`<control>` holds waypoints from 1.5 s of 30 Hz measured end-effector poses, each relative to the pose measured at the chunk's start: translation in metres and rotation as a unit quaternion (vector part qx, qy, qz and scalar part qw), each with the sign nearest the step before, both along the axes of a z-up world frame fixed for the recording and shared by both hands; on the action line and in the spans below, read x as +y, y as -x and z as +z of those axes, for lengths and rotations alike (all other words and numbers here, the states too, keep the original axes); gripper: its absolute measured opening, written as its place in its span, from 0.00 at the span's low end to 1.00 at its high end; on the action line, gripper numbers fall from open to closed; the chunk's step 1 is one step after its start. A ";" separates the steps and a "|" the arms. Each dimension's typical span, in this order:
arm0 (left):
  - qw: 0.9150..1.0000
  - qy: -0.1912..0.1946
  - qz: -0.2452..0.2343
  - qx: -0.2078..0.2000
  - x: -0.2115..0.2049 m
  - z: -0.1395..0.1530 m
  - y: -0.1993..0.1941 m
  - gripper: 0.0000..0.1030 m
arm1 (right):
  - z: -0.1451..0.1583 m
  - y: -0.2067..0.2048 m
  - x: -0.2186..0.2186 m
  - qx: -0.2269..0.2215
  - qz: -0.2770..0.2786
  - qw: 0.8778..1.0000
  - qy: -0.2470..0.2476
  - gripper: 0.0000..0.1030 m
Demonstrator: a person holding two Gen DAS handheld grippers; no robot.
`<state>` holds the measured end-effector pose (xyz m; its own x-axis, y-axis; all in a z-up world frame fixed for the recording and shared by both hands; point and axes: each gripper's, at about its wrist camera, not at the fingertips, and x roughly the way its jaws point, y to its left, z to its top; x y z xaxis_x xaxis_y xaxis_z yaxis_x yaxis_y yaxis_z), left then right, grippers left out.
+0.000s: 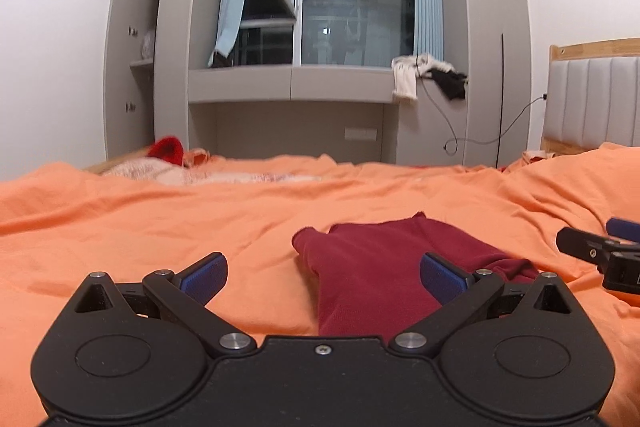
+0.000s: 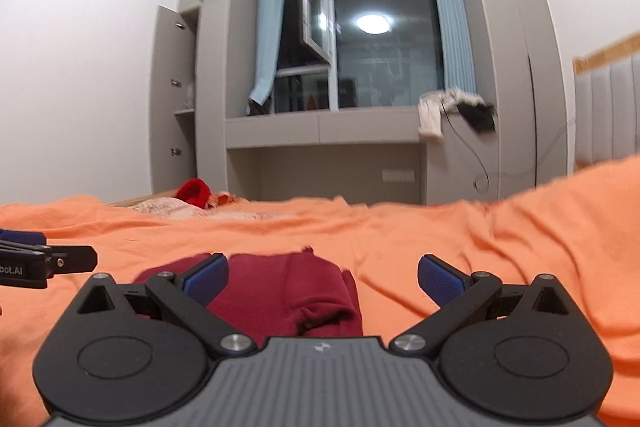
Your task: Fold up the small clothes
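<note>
On orange bed (image 1: pixel 160 219), at twelve o'clock of left gripper (image 1: pixel 322 277): dark red garment (image 1: pixel 372 267), part folded; both jaws wide, empty; right gripper (image 2: pixel 322 277) alongside; best pinching near corners evenly.

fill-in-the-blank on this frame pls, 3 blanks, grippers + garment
1. The dark red garment lies on an ____ bedsheet.
2. Both the left gripper and the right gripper have their jaws ____.
3. In the left wrist view, the garment sits nearer the ____ finger of the left gripper.

Missing words: orange; open; right
</note>
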<state>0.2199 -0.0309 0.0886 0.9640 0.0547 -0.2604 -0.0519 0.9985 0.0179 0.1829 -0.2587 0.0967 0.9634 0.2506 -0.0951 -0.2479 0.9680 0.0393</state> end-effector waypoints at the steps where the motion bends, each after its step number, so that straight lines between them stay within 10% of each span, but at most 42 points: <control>1: 1.000 -0.001 0.001 -0.006 -0.001 0.000 0.008 0.99 | 0.001 0.006 0.001 -0.006 0.000 1.000 0.002 1.00; 31: 0.998 0.013 0.051 -0.043 0.005 -0.033 0.158 0.99 | -0.026 0.164 0.003 -0.047 -0.046 0.998 -0.009 1.00; 45: 0.999 0.022 0.034 -0.027 0.004 -0.044 0.180 0.99 | -0.038 0.171 0.009 -0.031 -0.047 0.998 0.004 1.00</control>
